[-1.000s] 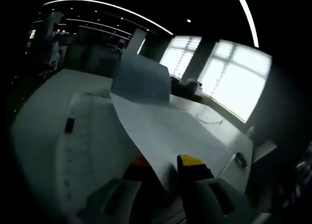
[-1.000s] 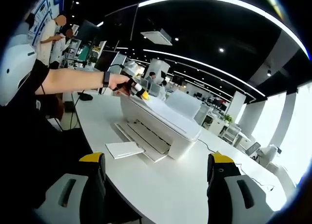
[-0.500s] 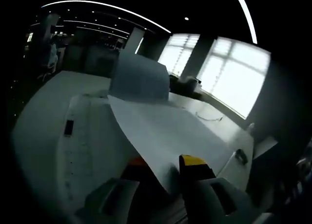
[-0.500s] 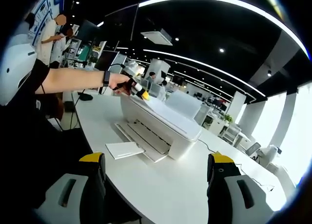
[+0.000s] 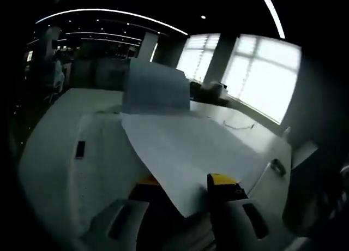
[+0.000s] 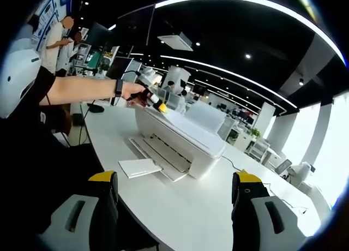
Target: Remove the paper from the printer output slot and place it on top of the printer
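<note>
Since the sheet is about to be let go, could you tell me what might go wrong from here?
1. The left gripper grips the white sheet of paper at one corner only; the rest lies loosely over the white printer's top, so it may drag or crease on release.
2. The sheet's far side reaches toward the printer's edge near the white desk; it could slide off.
3. The right gripper hangs open, away from the printer, and cannot steady the sheet.

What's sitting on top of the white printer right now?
A white paper sheet lies spread over the white printer top, its near corner between the left gripper jaws. Behind it stands the upright rear paper tray. The printer surface under the sheet is covered.
</note>
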{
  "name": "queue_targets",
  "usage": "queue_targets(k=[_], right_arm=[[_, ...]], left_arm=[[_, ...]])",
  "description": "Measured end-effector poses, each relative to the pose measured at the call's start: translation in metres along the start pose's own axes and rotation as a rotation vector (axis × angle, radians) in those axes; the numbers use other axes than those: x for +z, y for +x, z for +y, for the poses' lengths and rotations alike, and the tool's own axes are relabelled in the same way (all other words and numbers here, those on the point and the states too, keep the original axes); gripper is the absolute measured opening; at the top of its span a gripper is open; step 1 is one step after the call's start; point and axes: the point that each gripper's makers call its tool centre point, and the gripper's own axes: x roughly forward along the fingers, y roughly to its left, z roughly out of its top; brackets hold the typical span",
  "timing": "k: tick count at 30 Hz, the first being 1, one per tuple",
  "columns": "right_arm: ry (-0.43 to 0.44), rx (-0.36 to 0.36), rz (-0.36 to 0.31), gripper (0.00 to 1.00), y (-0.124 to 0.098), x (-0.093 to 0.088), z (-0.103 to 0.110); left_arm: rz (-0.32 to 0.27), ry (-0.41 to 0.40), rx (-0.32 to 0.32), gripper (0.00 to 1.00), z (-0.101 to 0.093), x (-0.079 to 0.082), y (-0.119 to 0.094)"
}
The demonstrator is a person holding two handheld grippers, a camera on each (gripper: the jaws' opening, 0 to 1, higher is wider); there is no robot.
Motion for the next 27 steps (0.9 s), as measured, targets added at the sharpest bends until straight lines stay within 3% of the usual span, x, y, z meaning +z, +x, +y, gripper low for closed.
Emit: queue_targets(k=[19, 27], right_arm=[[0.001, 0.002, 0.001, 0.81, 0.001, -0.0007, 0.0002], [0.003, 0.004, 0.0, 0.81, 0.0011, -0.0004, 0.0009]], left_arm=[[-0.046, 0.112, 0.063, 0.42, 0.0068, 0.0076, -0.0032], [-0.052, 0.161, 0.095, 0.51, 0.0101, 0.0085, -0.0034]])
